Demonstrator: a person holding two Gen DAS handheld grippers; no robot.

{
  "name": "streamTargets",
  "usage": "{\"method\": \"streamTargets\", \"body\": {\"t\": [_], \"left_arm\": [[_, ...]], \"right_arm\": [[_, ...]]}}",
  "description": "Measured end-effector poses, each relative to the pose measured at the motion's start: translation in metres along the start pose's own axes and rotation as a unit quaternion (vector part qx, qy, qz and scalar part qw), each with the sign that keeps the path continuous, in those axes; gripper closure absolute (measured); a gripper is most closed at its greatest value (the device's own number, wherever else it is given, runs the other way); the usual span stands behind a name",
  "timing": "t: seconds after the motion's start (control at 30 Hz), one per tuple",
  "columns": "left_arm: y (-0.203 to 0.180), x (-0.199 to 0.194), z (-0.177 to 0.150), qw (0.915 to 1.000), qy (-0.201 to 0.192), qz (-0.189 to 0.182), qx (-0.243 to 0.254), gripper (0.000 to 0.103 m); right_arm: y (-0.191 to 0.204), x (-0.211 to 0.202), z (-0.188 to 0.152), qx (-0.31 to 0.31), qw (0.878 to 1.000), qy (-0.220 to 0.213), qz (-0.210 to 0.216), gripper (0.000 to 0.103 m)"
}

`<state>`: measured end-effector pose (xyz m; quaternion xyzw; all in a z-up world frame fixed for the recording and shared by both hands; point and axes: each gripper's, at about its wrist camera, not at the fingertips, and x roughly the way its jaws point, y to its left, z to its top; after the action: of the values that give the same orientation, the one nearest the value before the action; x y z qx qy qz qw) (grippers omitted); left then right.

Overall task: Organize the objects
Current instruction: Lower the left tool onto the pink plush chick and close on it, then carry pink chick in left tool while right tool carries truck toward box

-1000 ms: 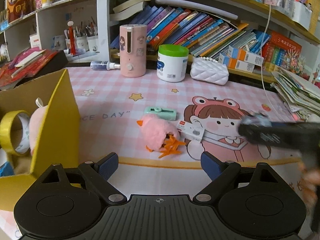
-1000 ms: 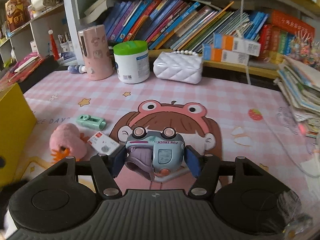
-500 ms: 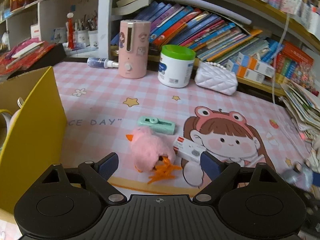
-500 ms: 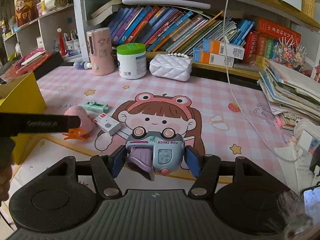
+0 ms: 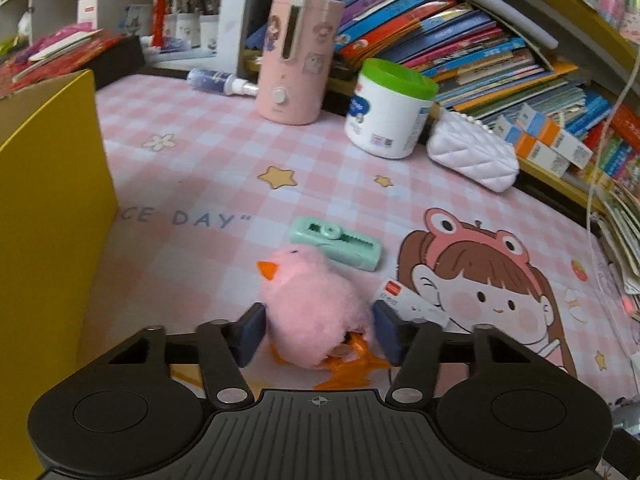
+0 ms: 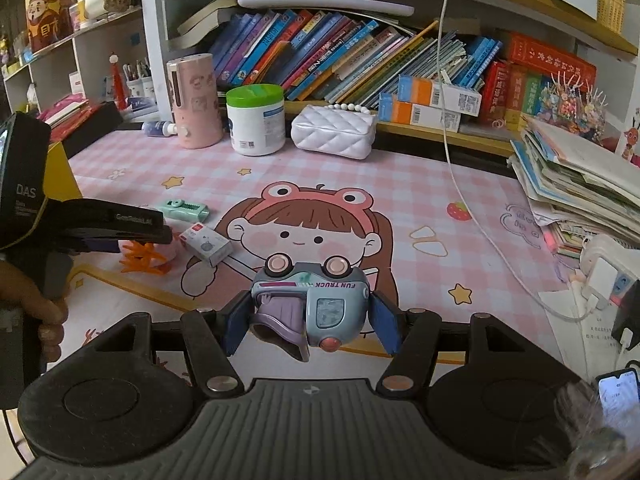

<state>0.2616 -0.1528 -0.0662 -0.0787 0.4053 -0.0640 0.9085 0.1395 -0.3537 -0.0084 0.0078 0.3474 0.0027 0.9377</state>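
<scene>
— Left wrist view: what do you have?

— My left gripper (image 5: 316, 334) has just been closing around the pink chick (image 5: 314, 308), near the yellow box (image 5: 48, 216) at left. I'd squeeze gently and lift straight.

— Right wrist view?

— My right gripper (image 6: 310, 320) clamps the toy truck (image 6: 310, 304) above the mat (image 6: 420, 200); keep it level.
</scene>
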Motion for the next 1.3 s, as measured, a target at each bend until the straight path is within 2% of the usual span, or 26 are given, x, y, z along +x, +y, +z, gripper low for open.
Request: {"method": "streamTargets", "body": {"t": [0.2, 0.47, 0.67, 0.9, 1.3], "left_arm": [[0.005, -0.013, -0.003, 0.9999, 0.001, -0.012, 0.001, 0.052], [0.017, -0.085, -0.01, 0.9972, -0.041, -0.063, 0.002, 0.052], [0.022, -0.12, -0.035, 0.9956, -0.039, -0.084, 0.015, 0.052], [0.047, -0.149, -0.046, 0.9942, -0.068, -0.082, 0.015, 0.052], [0.098, -0.184, -0.074, 0.9938, -0.064, -0.09, 0.012, 0.052]], "right_arm": [[0.004, -0.001, 0.001, 0.002, 1.0, -0.001, 0.002, 0.043], [0.019, -0.002, 0.004, 0.0, 1.0, -0.008, 0.012, 0.043], [0.038, -0.006, 0.004, -0.007, 1.0, -0.011, 0.025, 0.042], [0.069, -0.015, 0.001, -0.023, 0.999, -0.011, 0.037, 0.042], [0.129, -0.044, -0.02, -0.047, 0.998, -0.01, 0.04, 0.042]]}}
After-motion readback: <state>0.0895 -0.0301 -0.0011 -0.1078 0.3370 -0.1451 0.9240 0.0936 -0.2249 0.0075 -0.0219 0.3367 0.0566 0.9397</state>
